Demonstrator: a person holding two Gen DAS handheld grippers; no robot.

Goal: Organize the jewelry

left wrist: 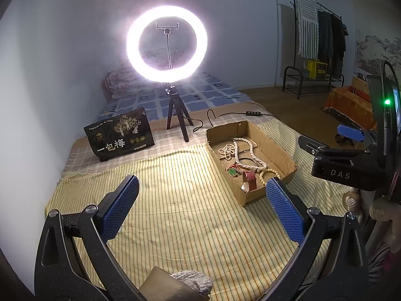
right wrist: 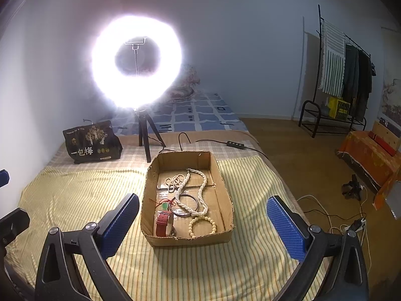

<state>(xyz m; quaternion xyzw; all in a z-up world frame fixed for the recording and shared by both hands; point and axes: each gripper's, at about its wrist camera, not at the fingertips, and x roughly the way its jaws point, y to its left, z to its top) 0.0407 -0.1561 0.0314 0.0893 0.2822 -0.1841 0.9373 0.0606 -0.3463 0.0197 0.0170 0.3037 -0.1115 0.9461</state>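
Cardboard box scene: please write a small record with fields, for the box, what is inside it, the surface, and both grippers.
container: open cardboard box, no lid
contents: long pearl necklace, smaller bead strand, cream bead bracelet, dark bangle, red watch, red cord with green piece
surface: yellow striped cloth on a bed
left gripper: open, empty, box ahead to its right
right gripper: open, empty, aimed at the box
behind box: lit ring light on tripod, black snack bag

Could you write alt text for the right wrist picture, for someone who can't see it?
An open right gripper hovers before a shallow cardboard box on a yellow striped cloth, holding white bead necklaces, a red-strapped watch and a dark bangle. A glaring ring light stands behind.
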